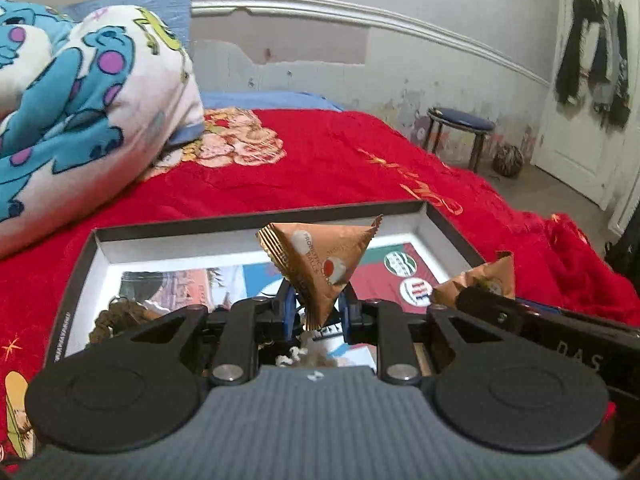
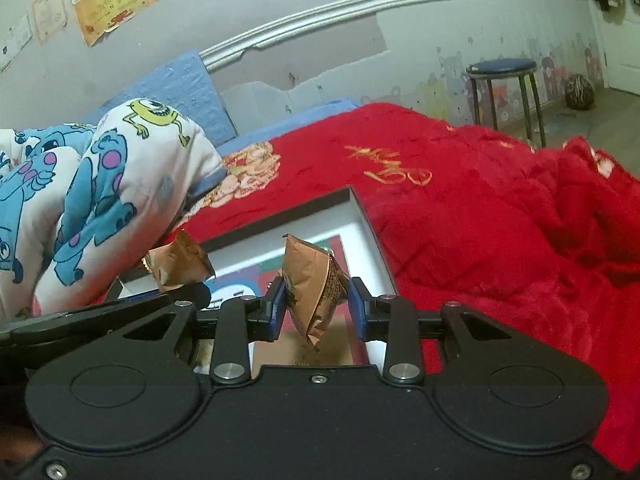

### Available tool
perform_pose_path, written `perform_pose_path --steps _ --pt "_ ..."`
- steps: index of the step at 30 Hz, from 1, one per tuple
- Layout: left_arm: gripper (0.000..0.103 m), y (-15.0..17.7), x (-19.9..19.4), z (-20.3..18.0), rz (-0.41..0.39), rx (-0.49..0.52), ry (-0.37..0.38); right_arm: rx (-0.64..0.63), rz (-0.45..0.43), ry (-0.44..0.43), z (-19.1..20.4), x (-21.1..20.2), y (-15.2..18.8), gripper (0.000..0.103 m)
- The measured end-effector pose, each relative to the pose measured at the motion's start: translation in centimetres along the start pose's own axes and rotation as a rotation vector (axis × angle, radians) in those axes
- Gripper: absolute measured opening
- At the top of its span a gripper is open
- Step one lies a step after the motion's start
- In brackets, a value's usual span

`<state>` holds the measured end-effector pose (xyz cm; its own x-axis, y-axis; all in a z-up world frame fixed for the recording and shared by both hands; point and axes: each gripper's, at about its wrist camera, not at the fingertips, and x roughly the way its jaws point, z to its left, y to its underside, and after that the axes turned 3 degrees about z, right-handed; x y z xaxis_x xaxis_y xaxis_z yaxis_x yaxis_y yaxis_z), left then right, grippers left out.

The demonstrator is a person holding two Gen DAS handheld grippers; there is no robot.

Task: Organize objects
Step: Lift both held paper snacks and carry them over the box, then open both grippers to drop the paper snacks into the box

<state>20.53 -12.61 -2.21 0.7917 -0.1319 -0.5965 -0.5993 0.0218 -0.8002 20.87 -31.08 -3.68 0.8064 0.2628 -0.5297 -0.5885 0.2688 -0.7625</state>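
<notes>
A brown triangular snack packet [image 1: 320,268] is gripped in the left claw [image 1: 318,312] above an open black box [image 1: 260,222] on a bed w/ red blanket [image 1: 340,160]. A 2nd brown packet [image 2: 314,284] is pinched in the right claw [image 2: 318,304], just beside, over the box's right edge.

Left hand-held gripper [image 1: 318,312] and right hand-held gripper [image 2: 317,306] (side by side) tilt downward, jaws clamped.
</notes>
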Motion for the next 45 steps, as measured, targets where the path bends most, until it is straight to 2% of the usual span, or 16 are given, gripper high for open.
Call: perform_pose_path --steps 9,29,31,33,36,37,40,41,42,43,45 --pt "0.026 0.7 0.3 -0.9 0.021 0.046 -0.01 -0.047 0.019 0.022 0.9 -0.2 0.8 0.032" --pt "0.024 0.7 0.7 -0.4 0.055 0.021 -0.011 -0.062 0.032 0.021 1.0 0.4 1.2 0.033" --pt "0.028 0.7 0.7 -0.4 0.062 0.027 -0.007 -0.058 0.031 0.012 0.9 0.3 1.2 0.033" --pt "0.039 0.7 0.6 -0.5 0.063 0.037 -0.006 -0.056 0.026 0.002 0.8 0.2 1.3 0.034" --pt "0.063 0.7 0.3 -0.6 0.055 0.058 -0.036 -0.064 0.032 -0.02 1.0 0.0 1.2 0.037" --pt "0.067 0.7 0.1 -0.5 0.057 0.06 -0.051 -0.064 0.033 -0.022 1.0 -0.1 1.1 0.037" --pt "0.078 -0.1 -0.8 0.6 0.066 0.024 -0.042 -0.037 0.009 -0.05 0.9 -0.5 0.7 0.046" --pt "0.082 -0.4 -1.3 0.9 0.062 0.014 -0.043 -0.02 -0.001 -0.07 0.8 -0.8 0.4 0.051" --pt "0.083 -0.8 -1.9 1.2 0.054 0.013 -0.047 -0.009 -0.009 -0.087 0.7 -1.2 0.2 0.054" --pt "0.084 -1.2 -2.8 1.4 0.039 0.019 -0.061 0.0 -0.015 -0.104 0.8 -1.7 -0.1 0.056" --pt "0.088 -2.0 -4.2 1.7 0.023 0.046 -0.094 0.002 -0.027 -0.12 1.0 -3.1 -0.8 0.065"
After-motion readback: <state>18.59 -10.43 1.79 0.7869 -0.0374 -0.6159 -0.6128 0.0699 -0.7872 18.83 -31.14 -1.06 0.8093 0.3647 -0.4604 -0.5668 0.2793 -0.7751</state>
